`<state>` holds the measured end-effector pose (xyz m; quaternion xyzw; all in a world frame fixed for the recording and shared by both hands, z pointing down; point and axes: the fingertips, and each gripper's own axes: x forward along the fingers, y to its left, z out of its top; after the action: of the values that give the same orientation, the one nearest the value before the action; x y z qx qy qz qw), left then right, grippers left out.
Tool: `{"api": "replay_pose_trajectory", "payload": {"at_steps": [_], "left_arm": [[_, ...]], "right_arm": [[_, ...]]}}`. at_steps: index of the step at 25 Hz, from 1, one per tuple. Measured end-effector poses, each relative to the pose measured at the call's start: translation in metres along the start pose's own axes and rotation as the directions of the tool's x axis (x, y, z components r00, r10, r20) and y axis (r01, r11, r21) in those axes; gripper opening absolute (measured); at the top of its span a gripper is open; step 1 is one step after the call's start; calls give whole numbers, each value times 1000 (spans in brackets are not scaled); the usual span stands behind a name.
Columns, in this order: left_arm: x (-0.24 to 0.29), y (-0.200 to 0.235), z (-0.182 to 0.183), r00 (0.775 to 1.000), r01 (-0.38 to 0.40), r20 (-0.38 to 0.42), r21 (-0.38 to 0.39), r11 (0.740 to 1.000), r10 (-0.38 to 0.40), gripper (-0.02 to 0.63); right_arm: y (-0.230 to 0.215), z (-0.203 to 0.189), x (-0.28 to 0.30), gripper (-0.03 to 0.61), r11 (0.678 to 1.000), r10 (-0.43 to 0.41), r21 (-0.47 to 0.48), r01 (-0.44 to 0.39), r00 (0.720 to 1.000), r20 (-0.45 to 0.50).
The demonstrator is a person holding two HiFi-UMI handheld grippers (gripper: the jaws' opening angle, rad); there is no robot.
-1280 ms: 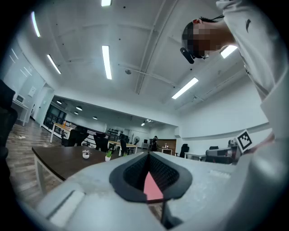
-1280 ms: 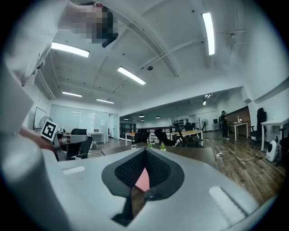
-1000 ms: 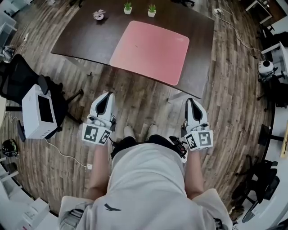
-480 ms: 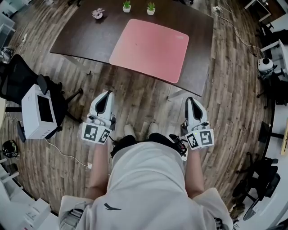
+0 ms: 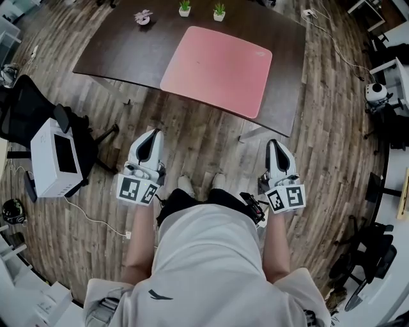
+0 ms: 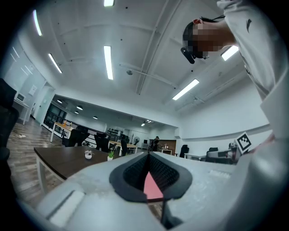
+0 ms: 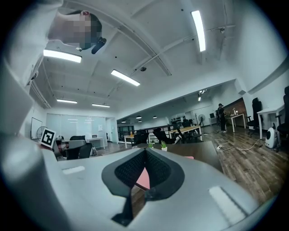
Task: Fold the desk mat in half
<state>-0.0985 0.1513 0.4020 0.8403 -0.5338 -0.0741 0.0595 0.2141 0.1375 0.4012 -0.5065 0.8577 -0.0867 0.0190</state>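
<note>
The pink desk mat (image 5: 217, 70) lies flat and unfolded on the dark brown table (image 5: 121, 51), near its front edge. Both grippers hang over the wooden floor, short of the table and apart from the mat. My left gripper (image 5: 153, 134) points at the table with its jaws shut and nothing in them. The right gripper (image 5: 271, 143) is also shut and empty. In the left gripper view the fingertips (image 6: 148, 154) meet, and a sliver of the mat (image 6: 151, 187) shows behind them. The right gripper view shows the same: closed tips (image 7: 145, 151) and the mat (image 7: 143, 179) beyond.
Two small potted plants (image 5: 185, 6) (image 5: 219, 11) and a pink flower pot (image 5: 142, 17) stand along the table's far edge. A white boxy device (image 5: 54, 156) and a black office chair (image 5: 25, 112) are on the left. A cable (image 5: 96, 223) runs over the floor.
The table and mat have drifted slightly right and up in the head view. Both grippers stay where they were, shut.
</note>
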Motion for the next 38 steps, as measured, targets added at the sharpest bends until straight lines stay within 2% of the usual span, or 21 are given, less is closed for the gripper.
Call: {"api": "replay_pose_trajectory", "payload": {"at_steps": [11,21,29,38], "left_arm": [[-18,47,6,999,47,-3,-8,999,-47,3],[-21,85,13,1000,26,6,-12,1000,-26,4],[8,100,5,1000,-22,4,-4,1000,22,3],[71,117,5,995,-96,2,32,995,96,3]], "right_arm": [[39,-16,13,0,997,-53,-51,51,998,-30],[54,-9,43,0,994,-64,-87,61,998,-25],[25,-9,83,0,996,-37,-82,35,999,-24],[-37,-4,144,0,996,2,-87,-6,999,-50]]}}
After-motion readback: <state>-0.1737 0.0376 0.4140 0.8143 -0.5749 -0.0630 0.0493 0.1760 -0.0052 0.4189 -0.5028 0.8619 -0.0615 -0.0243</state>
